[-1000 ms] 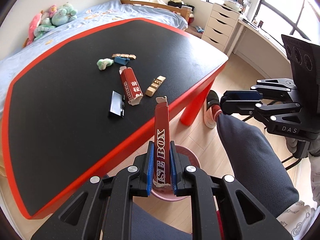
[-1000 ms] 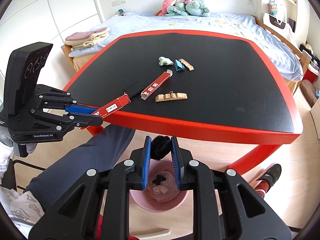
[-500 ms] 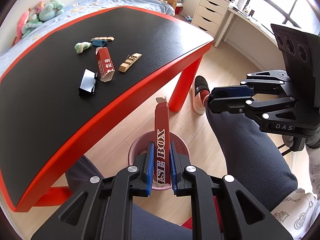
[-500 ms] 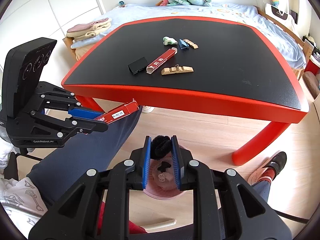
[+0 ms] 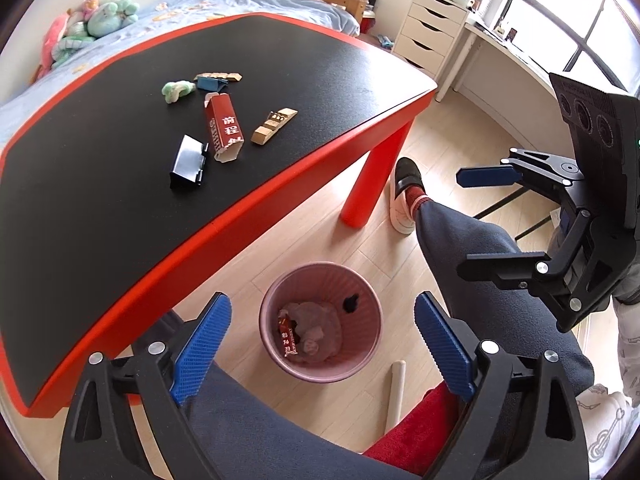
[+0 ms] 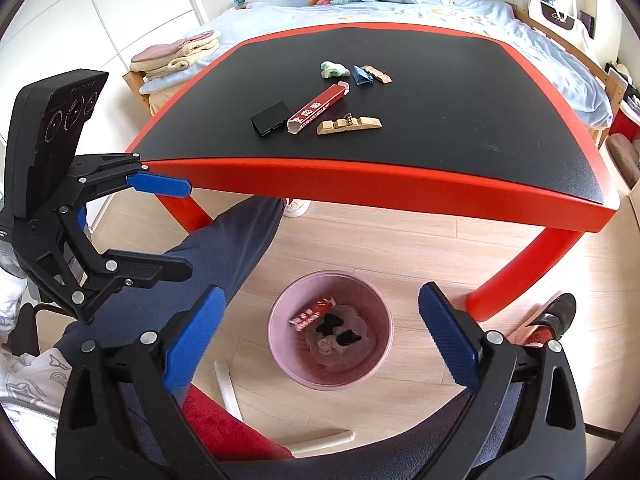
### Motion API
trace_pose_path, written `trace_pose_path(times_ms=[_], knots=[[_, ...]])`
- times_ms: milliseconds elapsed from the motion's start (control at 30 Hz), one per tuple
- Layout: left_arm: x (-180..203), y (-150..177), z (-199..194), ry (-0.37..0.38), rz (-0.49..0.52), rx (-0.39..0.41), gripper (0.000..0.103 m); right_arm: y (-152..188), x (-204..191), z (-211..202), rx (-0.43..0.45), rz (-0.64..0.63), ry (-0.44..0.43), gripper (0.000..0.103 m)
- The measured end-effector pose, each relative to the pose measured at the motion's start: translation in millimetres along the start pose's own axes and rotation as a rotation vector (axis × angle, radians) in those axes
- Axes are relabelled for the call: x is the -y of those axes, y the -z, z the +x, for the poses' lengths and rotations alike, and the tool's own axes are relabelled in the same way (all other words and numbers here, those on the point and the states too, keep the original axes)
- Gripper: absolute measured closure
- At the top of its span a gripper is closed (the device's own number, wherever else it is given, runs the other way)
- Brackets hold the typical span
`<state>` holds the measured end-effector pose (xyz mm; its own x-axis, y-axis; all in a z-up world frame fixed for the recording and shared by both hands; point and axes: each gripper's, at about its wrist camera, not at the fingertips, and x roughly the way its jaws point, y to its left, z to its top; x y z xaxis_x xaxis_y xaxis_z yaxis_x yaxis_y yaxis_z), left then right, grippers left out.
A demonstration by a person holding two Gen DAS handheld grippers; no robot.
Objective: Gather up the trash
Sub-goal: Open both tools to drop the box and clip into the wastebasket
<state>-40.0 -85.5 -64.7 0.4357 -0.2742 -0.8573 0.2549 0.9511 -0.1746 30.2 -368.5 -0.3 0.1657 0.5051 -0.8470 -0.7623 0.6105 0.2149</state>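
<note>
A pink bin point(image 5: 320, 372) stands on the floor below both grippers; it also shows in the right wrist view point(image 6: 276, 332). In it lie a red box point(image 6: 312, 312), small black pieces point(image 6: 338, 330) and crumpled trash. My left gripper point(image 5: 322, 346) is open and empty above the bin. My right gripper point(image 6: 320, 340) is open and empty above it too. On the black table point(image 6: 440, 92) lie a red box point(image 6: 318, 108), a black clip point(image 6: 270, 119), a wooden piece point(image 6: 348, 125), a green lump point(image 6: 332, 69) and a blue piece point(image 6: 362, 75).
The table has a red edge point(image 6: 360, 184) and red legs point(image 6: 516, 268). The person's legs in dark trousers point(image 5: 480, 272) flank the bin. A bed point(image 6: 400, 12) with plush toys lies behind the table. White drawers point(image 5: 428, 36) stand by the window.
Both grippers opened. The red box left the left gripper and the black piece left the right gripper; both now lie in the pink bin. Both grippers moved back from the table.
</note>
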Motion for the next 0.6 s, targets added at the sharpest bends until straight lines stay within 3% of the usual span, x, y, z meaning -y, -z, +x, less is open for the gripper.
trace_pose_path(times_ms=[300, 600], knots=[[-10, 0, -5, -0.044, -0.036, 0.009, 0.008, 2, 0, 7, -0.015, 0.010, -0.013, 0.005], [-15, 0, -4, -0.038, -0.054, 0.006, 0.008, 0, 1, 6, -0.001, 0.017, -0.011, 0.004]])
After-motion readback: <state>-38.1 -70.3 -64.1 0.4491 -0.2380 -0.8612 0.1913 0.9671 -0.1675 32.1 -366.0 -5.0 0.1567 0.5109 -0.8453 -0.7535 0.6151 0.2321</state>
